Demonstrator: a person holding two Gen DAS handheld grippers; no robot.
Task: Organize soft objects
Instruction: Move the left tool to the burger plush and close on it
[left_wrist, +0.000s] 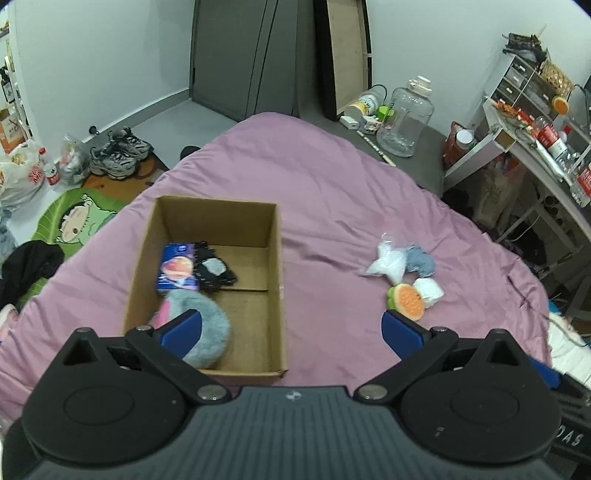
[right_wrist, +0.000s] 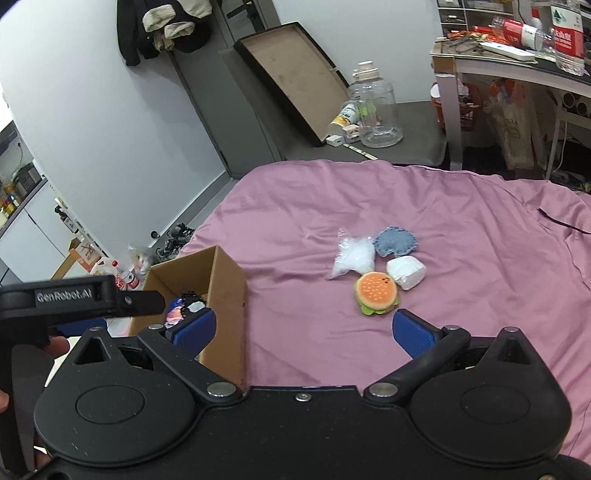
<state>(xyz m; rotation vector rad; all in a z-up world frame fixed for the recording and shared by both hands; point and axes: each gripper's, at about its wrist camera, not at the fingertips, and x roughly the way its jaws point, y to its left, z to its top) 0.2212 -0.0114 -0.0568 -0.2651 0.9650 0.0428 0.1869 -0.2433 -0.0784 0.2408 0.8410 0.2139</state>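
Soft toys still loose on the pink bed sheet (right_wrist: 461, 229): burger plush (right_wrist: 376, 293), white pouch (right_wrist: 406, 272), denim pad (right_wrist: 395, 242), clear bag (right_wrist: 352, 256), just ahead of my right hand-held gripper (right_wrist: 304, 330), jaws wide, empty. My left hand-held gripper (left_wrist: 290, 328), likewise spread and empty, hangs over the cardboard box (left_wrist: 275, 258) holding a grey plush (left_wrist: 210, 332).

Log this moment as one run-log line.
left gripper: open, empty | right gripper: open, empty | cardboard box: part filled | burger plush: on bedspread, unpicked
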